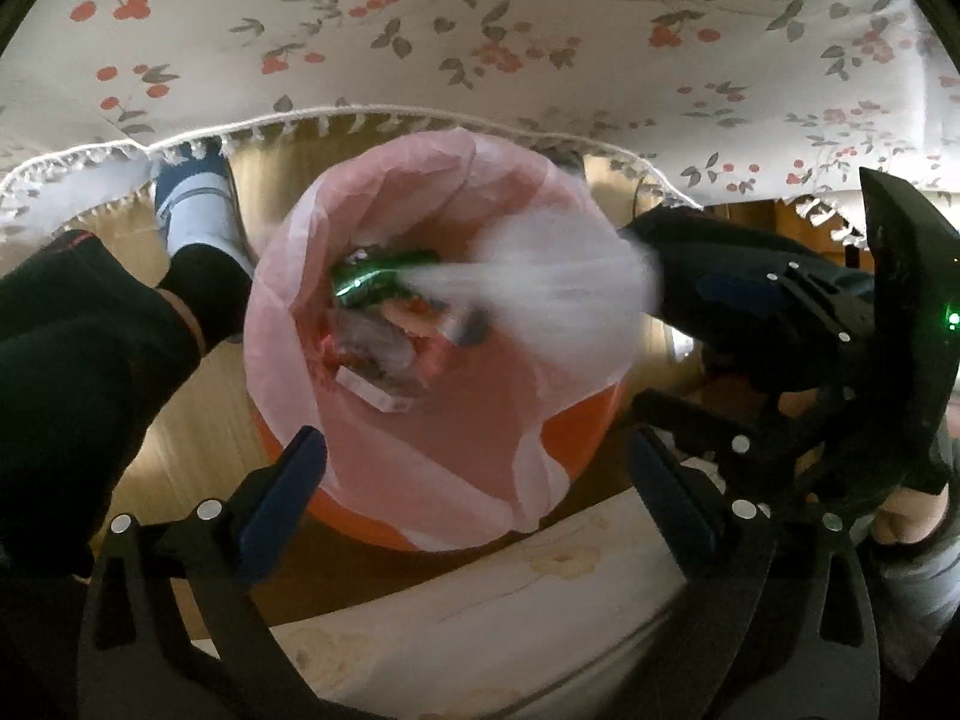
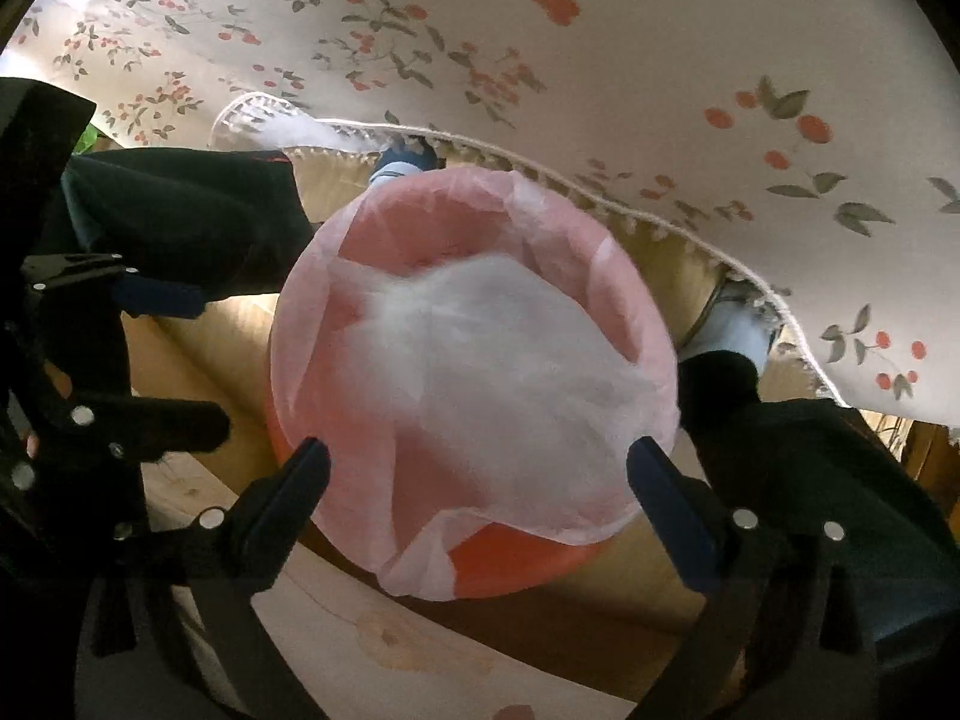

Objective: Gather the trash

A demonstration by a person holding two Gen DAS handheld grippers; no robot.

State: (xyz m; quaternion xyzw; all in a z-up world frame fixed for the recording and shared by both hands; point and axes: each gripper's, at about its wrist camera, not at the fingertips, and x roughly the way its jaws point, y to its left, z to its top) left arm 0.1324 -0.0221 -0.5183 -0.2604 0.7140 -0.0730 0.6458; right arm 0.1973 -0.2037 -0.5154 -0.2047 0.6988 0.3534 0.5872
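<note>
An orange bin [image 1: 588,420] with a pink liner [image 1: 384,192] stands on the floor below both grippers. Inside lie a green can [image 1: 366,282] and several wrappers [image 1: 384,360]. A blurred white wad [image 1: 540,294] hangs over the bin's mouth; from the right wrist the white wad [image 2: 492,360] covers most of the opening. My left gripper [image 1: 477,456] is open above the near rim, with nothing between its fingers. My right gripper [image 2: 479,462] is open too, and the wad lies beyond its fingertips, clear of the pads. Each wrist view shows the other gripper at the side: the right gripper [image 1: 678,354] and the left gripper [image 2: 180,360].
A white tablecloth [image 1: 480,30] with a red berry print and a fringed hem hangs just behind the bin. A person's black-trousered legs [image 1: 78,360] and blue-and-white shoes [image 1: 198,204] flank the bin. A pale flowered surface [image 1: 510,600] lies at the near edge on the wooden floor [image 1: 198,450].
</note>
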